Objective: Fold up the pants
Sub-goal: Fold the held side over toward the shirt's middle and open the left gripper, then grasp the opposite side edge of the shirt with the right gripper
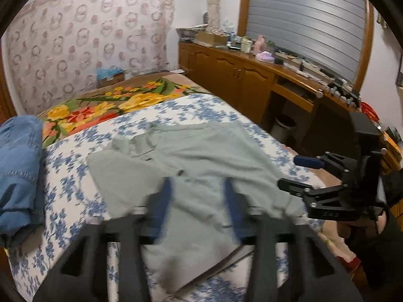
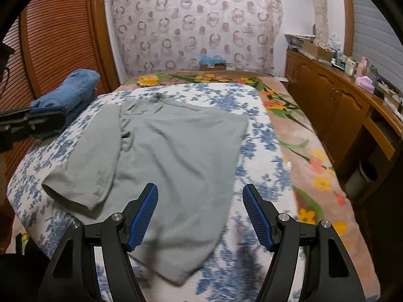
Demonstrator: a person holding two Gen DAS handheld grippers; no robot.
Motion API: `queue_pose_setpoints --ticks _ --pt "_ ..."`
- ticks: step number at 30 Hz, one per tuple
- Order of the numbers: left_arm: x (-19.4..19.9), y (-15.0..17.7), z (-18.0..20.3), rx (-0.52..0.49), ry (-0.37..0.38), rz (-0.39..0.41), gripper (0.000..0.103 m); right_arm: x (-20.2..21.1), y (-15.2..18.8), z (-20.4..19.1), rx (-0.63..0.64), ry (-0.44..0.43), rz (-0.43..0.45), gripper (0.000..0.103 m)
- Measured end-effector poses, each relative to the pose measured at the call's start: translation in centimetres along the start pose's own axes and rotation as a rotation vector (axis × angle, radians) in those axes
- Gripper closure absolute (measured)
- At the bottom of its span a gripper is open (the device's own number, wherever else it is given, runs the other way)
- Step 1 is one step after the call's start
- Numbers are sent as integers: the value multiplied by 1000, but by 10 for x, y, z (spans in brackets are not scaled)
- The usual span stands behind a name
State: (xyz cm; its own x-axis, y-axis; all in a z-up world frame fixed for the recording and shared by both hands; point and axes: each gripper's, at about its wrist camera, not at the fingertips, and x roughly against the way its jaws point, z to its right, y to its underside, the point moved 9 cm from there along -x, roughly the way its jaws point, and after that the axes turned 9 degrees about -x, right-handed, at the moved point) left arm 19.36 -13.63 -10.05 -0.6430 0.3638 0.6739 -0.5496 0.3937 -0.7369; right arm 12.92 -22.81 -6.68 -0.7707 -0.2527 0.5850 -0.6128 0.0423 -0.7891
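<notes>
Pale grey-green pants (image 1: 191, 161) lie spread flat on the blue-flowered bedsheet (image 1: 68, 171), waistband at the far end, legs toward me. They also show in the right wrist view (image 2: 176, 151), with one leg (image 2: 83, 173) angled to the left. My left gripper (image 1: 197, 191) is open and empty, hovering over the pants' near part. My right gripper (image 2: 200, 196) is open and empty above the near right leg; it also shows in the left wrist view (image 1: 289, 173) at the pants' right edge.
Folded blue jeans (image 2: 68, 90) lie at the bed's left edge by a wooden slatted door (image 2: 55, 30). A wooden cabinet (image 1: 226, 73) with cluttered top runs along the right side. A floral blanket (image 1: 113, 103) covers the far bed. A bin (image 1: 284, 125) stands under the desk.
</notes>
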Motion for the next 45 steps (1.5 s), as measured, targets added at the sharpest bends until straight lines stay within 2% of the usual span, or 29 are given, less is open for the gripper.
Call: queue_pose_setpoints --ticks 2,4,10,14,22,25,27,29,31,39,45 --pt "-1 10 -10 12 -25 -5 34 -4 1 -8 5 -20 -6 31" --pt "-2 20 -21 27 -51 -9 31 -9 4 -16 12 -46 -18 31" --pt "-9 64 -44 77 -82 -70 31 -23 11 -45 41 -137 -51 39" --pt "-14 85 -51 102 -85 -105 31 -35 16 -61 62 -185 -82 47" --pt "-28 111 -47 80 -80 -174 31 -51 19 -68 78 -236 -127 58" --pt "-27 112 -46 72 -83 -170 31 -55 21 -69 71 -248 -137 63" --pt "-26 113 -45 76 -80 -168 31 -56 18 -66 69 -253 -135 71" --pt "-25 112 -45 81 -80 -164 31 -57 18 -67 64 -271 -141 84" --pt "-22 109 -46 86 -82 -151 31 -55 18 -70 71 -283 -133 94" --pt "-4 83 -44 88 -77 -73 31 -21 -9 -45 58 -289 -7 96" --pt "-7 73 -36 76 -58 -68 31 5 -14 -15 42 -257 62 96"
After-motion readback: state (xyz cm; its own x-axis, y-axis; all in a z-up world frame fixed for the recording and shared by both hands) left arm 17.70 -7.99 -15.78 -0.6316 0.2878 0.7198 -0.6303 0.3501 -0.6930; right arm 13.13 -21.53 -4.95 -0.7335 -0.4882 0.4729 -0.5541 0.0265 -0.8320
